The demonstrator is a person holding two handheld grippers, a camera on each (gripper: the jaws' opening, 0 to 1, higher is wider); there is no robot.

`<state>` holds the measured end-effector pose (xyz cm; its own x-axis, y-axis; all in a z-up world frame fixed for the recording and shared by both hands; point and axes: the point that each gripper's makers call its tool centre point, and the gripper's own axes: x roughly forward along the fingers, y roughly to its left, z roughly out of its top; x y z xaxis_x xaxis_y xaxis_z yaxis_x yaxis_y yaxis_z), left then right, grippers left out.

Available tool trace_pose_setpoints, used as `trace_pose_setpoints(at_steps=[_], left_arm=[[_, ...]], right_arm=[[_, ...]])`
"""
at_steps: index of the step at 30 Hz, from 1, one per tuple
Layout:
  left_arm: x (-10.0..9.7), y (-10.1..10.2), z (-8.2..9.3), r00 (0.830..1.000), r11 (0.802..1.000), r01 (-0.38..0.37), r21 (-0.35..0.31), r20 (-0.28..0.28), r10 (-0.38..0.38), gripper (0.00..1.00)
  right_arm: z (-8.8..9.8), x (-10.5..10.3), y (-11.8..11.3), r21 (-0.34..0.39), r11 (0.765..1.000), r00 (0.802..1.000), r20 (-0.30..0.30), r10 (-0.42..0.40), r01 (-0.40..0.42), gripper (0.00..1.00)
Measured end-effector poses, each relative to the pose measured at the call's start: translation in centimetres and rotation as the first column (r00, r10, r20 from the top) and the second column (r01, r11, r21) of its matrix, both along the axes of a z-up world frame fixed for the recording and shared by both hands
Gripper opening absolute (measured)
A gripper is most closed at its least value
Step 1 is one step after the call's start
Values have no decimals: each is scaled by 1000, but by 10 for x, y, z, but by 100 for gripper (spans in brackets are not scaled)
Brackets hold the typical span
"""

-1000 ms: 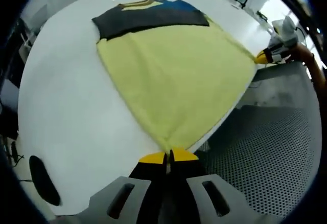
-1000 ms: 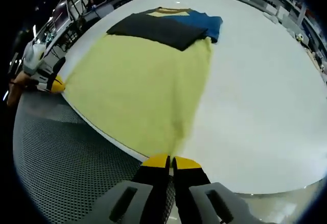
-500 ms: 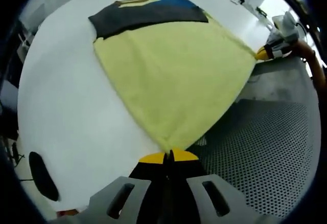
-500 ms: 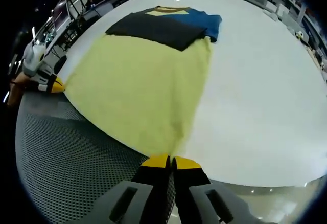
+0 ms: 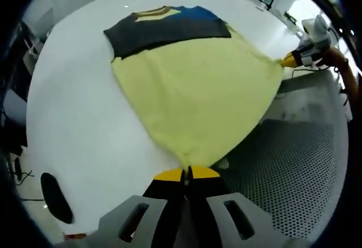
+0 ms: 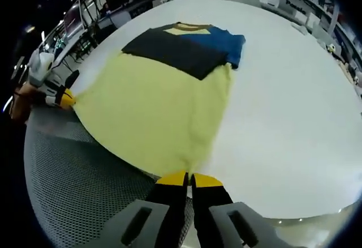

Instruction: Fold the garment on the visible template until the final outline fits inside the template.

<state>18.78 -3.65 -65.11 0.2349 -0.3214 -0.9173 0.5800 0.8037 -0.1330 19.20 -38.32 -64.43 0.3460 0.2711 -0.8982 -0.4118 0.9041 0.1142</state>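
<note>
1. We've got the left hand-held gripper [image 5: 187, 174] pinched on one hem corner of the garment [image 5: 198, 95], the right hand-held gripper [image 6: 188, 178] clamped on the other.
2. The garment's hem overhangs the white surface [image 6: 294, 129] — lift both corners evenly, hem taut.
3. Further off, the right gripper view shows the blue sleeve [image 6: 229, 41] clearly — the left gripper view shows little of it.

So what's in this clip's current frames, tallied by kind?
Garment: 1 (yellow body, black, blue and yellow at the far end)
Grippers: 2 (left gripper, right gripper)
White table: 1
Perforated grey floor mat: 1
Total: 5
</note>
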Motion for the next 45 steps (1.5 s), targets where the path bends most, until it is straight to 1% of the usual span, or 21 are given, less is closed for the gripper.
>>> trace_pose_setpoints(at_steps=[2,7,15,19,20,21,24,28,32,35,38,40,45], left_arm=[[4,1,2,1000,1000,-9,-1,3,9,2],[15,1,13,999,999,-31,-16,35,32,2],[36,4,31,993,997,-63,-35,99,66,2],[45,5,38,991,996,-75,-45,109,80,2],[51,5,42,989,996,-75,-45,123,80,2],[52,6,43,989,996,-76,-45,126,81,2],[69,5,56,982,995,-84,-55,165,92,2],[88,5,69,975,995,-79,-59,205,90,3],[108,7,82,965,995,-83,-62,242,96,3],[119,8,88,961,995,-80,-58,260,92,3],[133,9,94,955,994,-87,-68,279,102,3],[142,10,96,953,992,-95,-79,282,114,3],[162,11,103,930,974,-176,-140,300,212,3]], right_arm=[[4,3,0,4,1000,1000,9,-3,3,0],[20,14,5,24,1000,999,50,2,-3,0],[42,33,10,13,999,993,114,29,-31,0],[52,43,9,3,999,989,143,37,-37,0],[55,46,10,1,999,988,150,38,-39,0],[58,48,10,0,999,987,155,41,-41,0],[68,59,10,-8,999,982,183,47,-46,0],[80,75,11,-17,998,975,216,57,-55,0],[89,91,12,-8,999,968,247,36,-35,0],[93,101,13,1,1000,964,264,20,-21,0],[98,112,13,2,1000,960,280,10,-11,0],[101,119,12,7,1000,957,290,-4,2,0],[110,139,11,4,1000,947,320,-26,27,0]])
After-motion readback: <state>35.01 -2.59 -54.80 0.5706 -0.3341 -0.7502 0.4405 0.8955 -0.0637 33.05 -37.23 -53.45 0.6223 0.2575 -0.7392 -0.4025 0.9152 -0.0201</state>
